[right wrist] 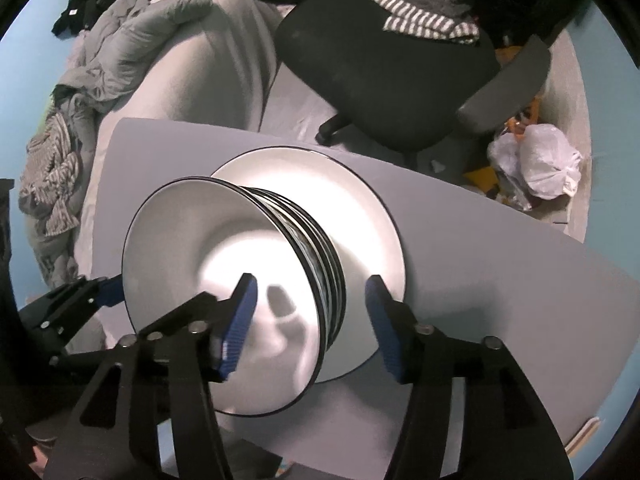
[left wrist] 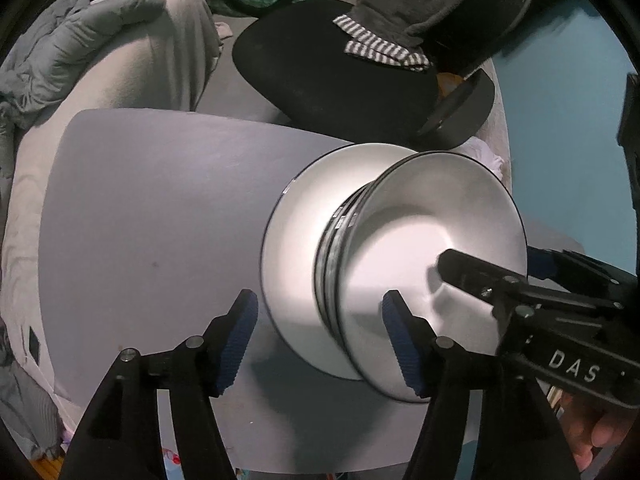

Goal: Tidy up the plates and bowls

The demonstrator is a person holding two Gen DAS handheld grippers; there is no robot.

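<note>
Bowls, white with thin black rims [right wrist: 224,292], are sitting nested in a stack on a wide white plate with a dark rim [right wrist: 372,216]; the plate is resting on the pale grey tabletop [left wrist: 152,216], toward its right side in the left wrist view. Dark outer walls of the lower bowls [right wrist: 320,264] are showing as bands beneath the top one. How many bowls are in the stack cannot be told.

Left gripper [left wrist: 320,340], black with blue ribbed pads, is pointing down over the left edge of the stack. Jaws are standing wide; one pad is hanging over bare tabletop, the other over the top bowl's inside, neither pressing on anything.

Right gripper [right wrist: 308,324], same make, is pointing down on the opposite side of the stack. Jaws are standing apart, straddling the bowl walls: one pad over the bowl's inside, the other over the plate. No pad is seen gripping. Shadows of the fingers are falling in the bowl.

Part of a hand [left wrist: 596,432] is showing at the lower right of the left view, behind the right tool.

Beyond the far table edge, a black office chair [right wrist: 384,80] is standing with grey and striped clothing [right wrist: 432,20] draped on it. A crumpled white plastic bag [right wrist: 536,164] is lying on the floor to its right. Grey bedding and clothes [right wrist: 120,52] are piled at the left.
</note>
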